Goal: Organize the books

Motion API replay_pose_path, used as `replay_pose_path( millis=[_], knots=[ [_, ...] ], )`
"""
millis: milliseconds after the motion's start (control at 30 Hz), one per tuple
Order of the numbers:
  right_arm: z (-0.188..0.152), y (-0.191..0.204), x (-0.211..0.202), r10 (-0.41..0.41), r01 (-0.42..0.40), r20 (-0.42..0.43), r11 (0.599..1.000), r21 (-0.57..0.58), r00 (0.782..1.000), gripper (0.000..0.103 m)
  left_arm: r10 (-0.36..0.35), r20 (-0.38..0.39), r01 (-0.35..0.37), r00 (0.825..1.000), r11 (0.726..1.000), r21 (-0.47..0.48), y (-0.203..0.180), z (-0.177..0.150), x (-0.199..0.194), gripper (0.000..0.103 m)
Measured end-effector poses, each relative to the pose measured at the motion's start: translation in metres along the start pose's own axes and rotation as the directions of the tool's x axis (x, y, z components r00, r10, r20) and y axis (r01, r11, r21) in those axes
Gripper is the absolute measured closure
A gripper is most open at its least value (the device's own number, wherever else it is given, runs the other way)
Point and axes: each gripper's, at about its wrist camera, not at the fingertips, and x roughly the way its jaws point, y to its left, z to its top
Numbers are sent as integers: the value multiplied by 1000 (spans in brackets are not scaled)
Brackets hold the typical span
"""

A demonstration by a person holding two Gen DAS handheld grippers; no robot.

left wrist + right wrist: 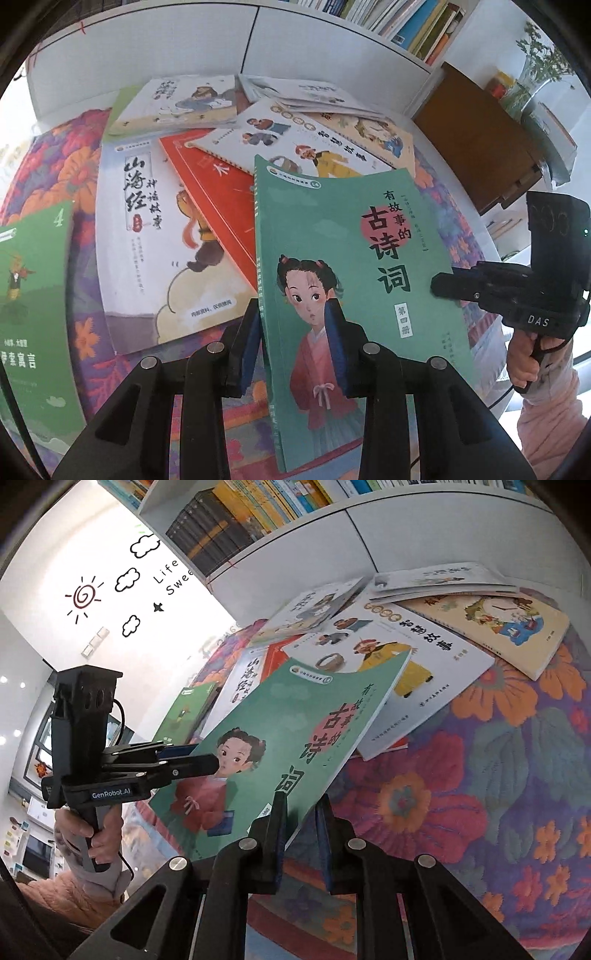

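A green book (369, 258) with a girl in a red robe on its cover is lifted and tilted above the table. My left gripper (293, 321) is shut on its spine edge, one blue pad on the cover and one behind. In the right wrist view the same green book (295, 709) slants up to the right, and the left gripper (212, 762) clamps it beside the girl's face. My right gripper (301, 812) is shut on the book's near edge. From the left wrist view, the right gripper (437, 286) meets the book's right edge.
Several picture books lie scattered on a flowered tablecloth (480, 775): a white one (155, 229), a red one (221, 199), a second green one (33, 295). A white bookshelf (332, 48) full of books stands behind. A wooden box (480, 140) sits at the right.
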Motion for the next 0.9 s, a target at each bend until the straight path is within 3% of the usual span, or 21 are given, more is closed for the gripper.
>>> replay_pose_path(
  millis=[300,900],
  knots=[
    [2,13,-6,-18,20,32,999,-40,999,88,-1,30,1,1000,1000,0,1,0,-12,73],
    [31,66,-14,13,4,120,990,-139,993,88,19,199,-7,980,998,-60,31,12,-80,73]
  ],
)
